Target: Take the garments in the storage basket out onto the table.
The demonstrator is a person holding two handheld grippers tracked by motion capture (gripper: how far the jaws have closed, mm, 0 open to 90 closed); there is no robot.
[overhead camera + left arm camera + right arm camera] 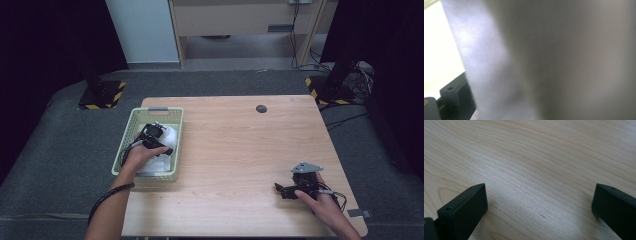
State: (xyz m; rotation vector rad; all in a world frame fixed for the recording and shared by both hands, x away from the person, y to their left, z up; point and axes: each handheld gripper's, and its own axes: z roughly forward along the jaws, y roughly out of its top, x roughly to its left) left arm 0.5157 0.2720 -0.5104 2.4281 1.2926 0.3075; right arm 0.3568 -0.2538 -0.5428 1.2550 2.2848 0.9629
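With your left gripper (159, 139) down in the green basket (129, 131), pressed against the white cloth (499, 75) so closely that I cannot tell its jaw spread, you seem mid-grasp, so next lift cleanly over the rim while your right gripper (539, 207) rests spread wide on the table (240, 145).

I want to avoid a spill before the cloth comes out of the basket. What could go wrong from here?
The left gripper is down in the basket among the white cloth, which sits so close to its camera that the grip cannot be checked; it may slip. The light basket might lift or slide along with the cloth, as the right gripper rests open and far off on the table, not steadying it.
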